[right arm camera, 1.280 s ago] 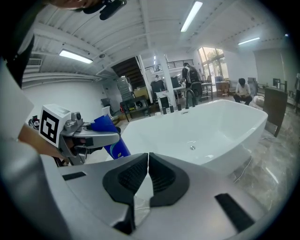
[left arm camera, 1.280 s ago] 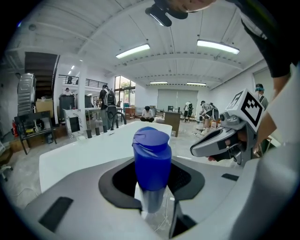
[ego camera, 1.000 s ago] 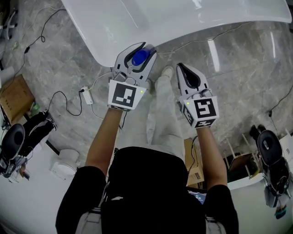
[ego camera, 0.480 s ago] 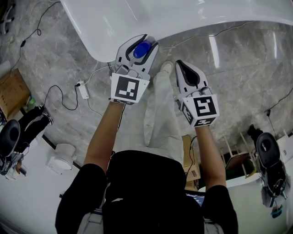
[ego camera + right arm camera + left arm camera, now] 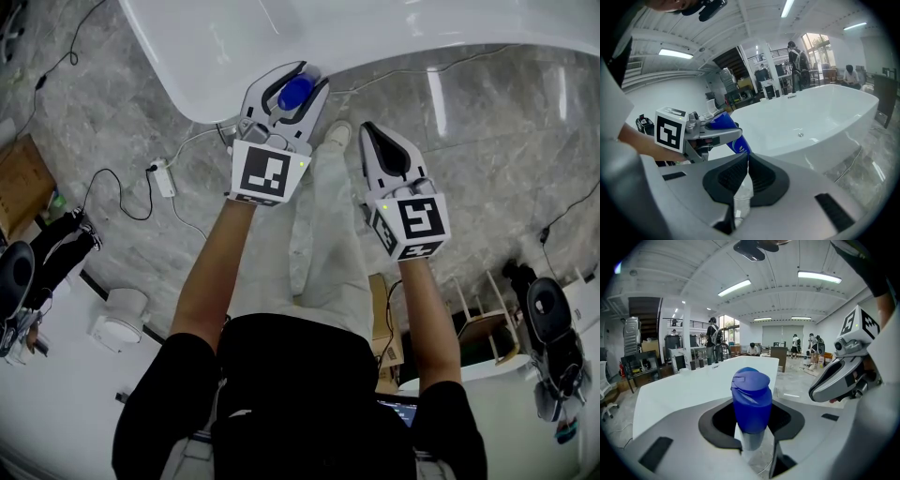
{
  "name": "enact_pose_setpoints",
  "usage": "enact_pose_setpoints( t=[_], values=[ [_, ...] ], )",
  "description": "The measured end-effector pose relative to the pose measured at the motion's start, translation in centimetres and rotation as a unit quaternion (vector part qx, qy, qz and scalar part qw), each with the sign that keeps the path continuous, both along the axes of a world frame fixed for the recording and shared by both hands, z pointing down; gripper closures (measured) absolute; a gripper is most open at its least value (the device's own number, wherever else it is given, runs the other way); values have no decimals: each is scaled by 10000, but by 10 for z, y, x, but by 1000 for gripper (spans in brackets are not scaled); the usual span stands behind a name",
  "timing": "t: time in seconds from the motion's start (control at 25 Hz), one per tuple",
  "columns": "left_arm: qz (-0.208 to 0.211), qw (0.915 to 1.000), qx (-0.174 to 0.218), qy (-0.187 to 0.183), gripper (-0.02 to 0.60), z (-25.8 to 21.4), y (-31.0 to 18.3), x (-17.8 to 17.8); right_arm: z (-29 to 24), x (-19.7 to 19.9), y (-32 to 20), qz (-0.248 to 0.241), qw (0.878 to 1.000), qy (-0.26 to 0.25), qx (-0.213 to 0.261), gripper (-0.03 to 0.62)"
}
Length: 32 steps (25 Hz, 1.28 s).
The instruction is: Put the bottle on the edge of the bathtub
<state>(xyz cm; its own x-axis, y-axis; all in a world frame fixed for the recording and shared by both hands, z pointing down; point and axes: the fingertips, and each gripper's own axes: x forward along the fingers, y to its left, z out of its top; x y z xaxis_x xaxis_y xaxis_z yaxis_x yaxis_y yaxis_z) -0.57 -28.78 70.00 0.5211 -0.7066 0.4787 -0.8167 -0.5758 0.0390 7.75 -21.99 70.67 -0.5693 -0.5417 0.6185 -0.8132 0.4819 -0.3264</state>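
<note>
The bottle (image 5: pixel 294 92) is blue with a flip-top lid and stands upright between the fingers of the left gripper (image 5: pixel 292 77), which are closed on its sides at a middling width. In the right gripper view the bottle (image 5: pixel 731 132) carries a small pale mark low on its blue wall, with print too small to read. From the head view it sits at the rounded near end of the white bathtub (image 5: pixel 225 56), just at the outer edge; whether it touches the rim cannot be told.

The right gripper (image 5: pixel 367 128) hangs just beside the left one, over the grey marbled floor (image 5: pixel 506 150), its fingers brought together with nothing between them. Each gripper carries a cube with black-and-white square markers, not letters.

Inside the bathtub (image 5: pixel 820 117) the right gripper view shows a small round metal fitting (image 5: pixel 800 135) on the white wall.

On the floor left of the tub lie a white power strip (image 5: pixel 161 178) with a black cable (image 5: pixel 111 178), and a cardboard box (image 5: pixel 21 183) whose contents cannot be made out. A white tabletop (image 5: pixel 47 394) fills the lower left corner.
</note>
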Motion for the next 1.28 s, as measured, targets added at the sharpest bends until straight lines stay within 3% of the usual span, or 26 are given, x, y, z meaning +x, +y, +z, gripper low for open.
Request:
enact_pose_setpoints(
  t=[0.8,1.28],
  values=[
    [200,9998,97,11,420,5,-5,9,11,-1,-2,98,9999,-41,-130,569],
    [474,9984,208,-217,420,10,-2,12,14,-4,-3,118,9998,-36,-157,569]
  ],
)
